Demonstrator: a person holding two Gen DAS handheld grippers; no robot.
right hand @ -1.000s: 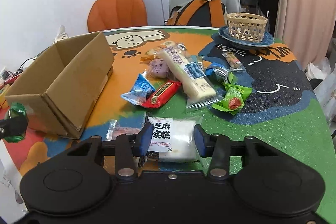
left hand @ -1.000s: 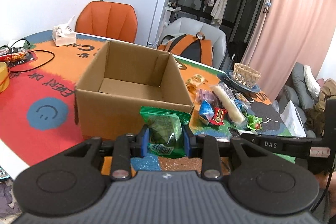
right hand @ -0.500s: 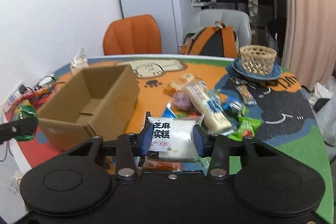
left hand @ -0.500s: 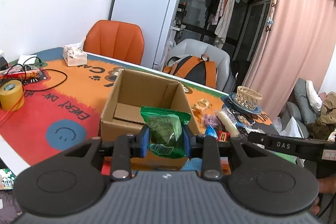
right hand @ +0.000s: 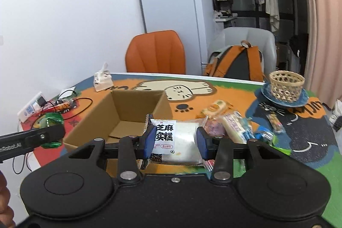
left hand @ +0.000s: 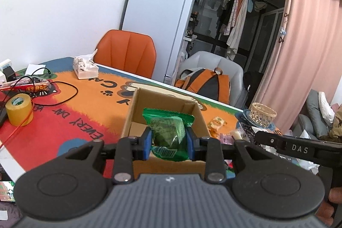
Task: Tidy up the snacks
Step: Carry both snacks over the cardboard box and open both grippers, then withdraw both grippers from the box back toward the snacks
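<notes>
My left gripper (left hand: 168, 142) is shut on a green snack packet (left hand: 167, 134) and holds it in the air in front of the open cardboard box (left hand: 136, 112). My right gripper (right hand: 175, 142) is shut on a white sesame cake packet (right hand: 179, 140), held above the table beside the box (right hand: 128, 108), which stands to its left. The left gripper with the green packet (right hand: 51, 121) also shows at the left of the right wrist view. Several loose snacks (right hand: 233, 123) lie on the mat right of the box.
A wicker basket (right hand: 286, 87) on a blue plate sits at the far right. A yellow tape roll (left hand: 19, 108), cables (left hand: 62, 91) and a tissue pack (left hand: 85, 67) lie left of the box. An orange chair (left hand: 126, 55) and a backpack (left hand: 205, 84) stand behind the table.
Both grippers have risen with their packets; the box and the table now look lower and farther away. The white packet came up off the table.
</notes>
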